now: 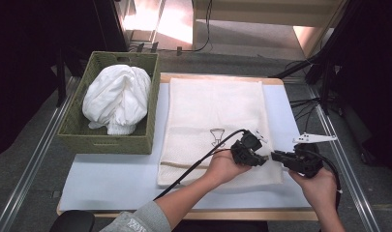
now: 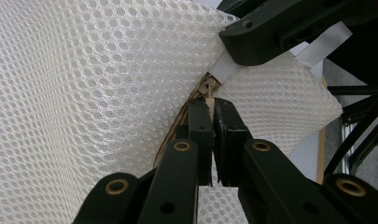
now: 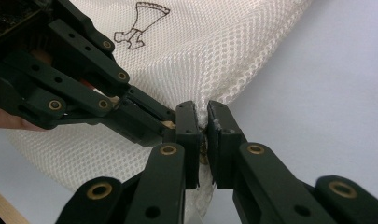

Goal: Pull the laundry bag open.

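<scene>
White mesh laundry bag (image 1: 210,108) flat on worktop (image 1: 111,179), left gripper (image 2: 210,109) clamped on zipper pull, right gripper (image 3: 203,122) clenching bag edge

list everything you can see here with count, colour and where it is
mesh bag: 1, cream white with a small dark printed emblem, flat on the table, right of the basket
zipper pull: 1, tan, at the bag's near right corner
white cloth: 1, white, bundled inside the basket
basket: 1, green woven, far left of the table
table: 1, pale blue-white top with wooden edge
left gripper: 1, black, shut on the zipper pull
right gripper: 1, black, shut on the mesh bag corner
hands: 2, near edge, grey sleeve on the left arm
</scene>
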Demonstrator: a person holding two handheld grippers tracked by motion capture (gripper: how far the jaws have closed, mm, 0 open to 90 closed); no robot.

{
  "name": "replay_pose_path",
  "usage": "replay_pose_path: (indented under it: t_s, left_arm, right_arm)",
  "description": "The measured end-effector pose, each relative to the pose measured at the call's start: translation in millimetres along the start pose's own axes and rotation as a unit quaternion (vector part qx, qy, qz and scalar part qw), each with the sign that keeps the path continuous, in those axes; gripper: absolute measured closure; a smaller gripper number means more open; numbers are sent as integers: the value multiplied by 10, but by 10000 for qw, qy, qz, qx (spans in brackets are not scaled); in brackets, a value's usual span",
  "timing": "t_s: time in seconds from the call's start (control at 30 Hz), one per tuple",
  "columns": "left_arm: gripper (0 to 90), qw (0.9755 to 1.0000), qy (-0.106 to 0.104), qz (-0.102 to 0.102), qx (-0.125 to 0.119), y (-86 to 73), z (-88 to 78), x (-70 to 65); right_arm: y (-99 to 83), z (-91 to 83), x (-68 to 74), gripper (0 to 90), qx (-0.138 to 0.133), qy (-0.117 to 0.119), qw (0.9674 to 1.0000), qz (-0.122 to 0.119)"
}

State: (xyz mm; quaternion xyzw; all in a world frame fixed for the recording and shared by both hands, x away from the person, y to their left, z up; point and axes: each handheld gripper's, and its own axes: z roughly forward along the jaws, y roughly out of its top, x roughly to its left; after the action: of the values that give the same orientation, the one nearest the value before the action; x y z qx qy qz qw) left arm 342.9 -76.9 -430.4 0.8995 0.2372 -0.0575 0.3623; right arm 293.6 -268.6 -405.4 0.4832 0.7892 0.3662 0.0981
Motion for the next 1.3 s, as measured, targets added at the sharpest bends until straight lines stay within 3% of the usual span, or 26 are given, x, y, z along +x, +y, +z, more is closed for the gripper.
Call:
replay_pose_path:
  t_s: [0.37, 0.73, 0.8, 0.83, 0.87, 0.93, 1.0, 1.17, 1.3]
  left_arm:
    - [882, 9998, -159, -136, -19, -21, -11, 50]
    - [885, 9998, -148, -158, -37, -48, -7, 77]
    - [885, 9996, -202, -210, -65, -48, -14, 95]
    - [886, 9996, -63, -277, 88, -44, -12, 103]
    - [886, 9994, -114, -320, 38, -57, -17, 126]
    - [886, 9988, -198, -442, -9, -65, -48, 151]
    - [886, 9993, -148, -352, -26, -66, -58, 135]
    - [883, 9991, -209, -371, -16, -81, -48, 141]
    - [883, 9996, -107, -256, -11, -89, -42, 121]
  right_arm:
    - [-6, -3, -13, 854, 11, 6, 10000, -17]
    - [-8, -4, -15, 860, 31, 23, 10000, 19]
    - [-7, -11, -16, 862, 9, 48, 10000, 32]
    - [-8, -16, -16, 864, -12, 44, 10000, 33]
    - [-9, -29, -14, 865, -32, -51, 10000, 23]
    - [-13, -43, -42, 865, -67, 18, 9999, 118]
    - [-9, -42, -40, 865, -99, 3, 9999, 74]
    - [-12, -36, -44, 864, -73, -22, 9999, 87]
    - [-20, -25, -43, 863, -36, -28, 10000, 73]
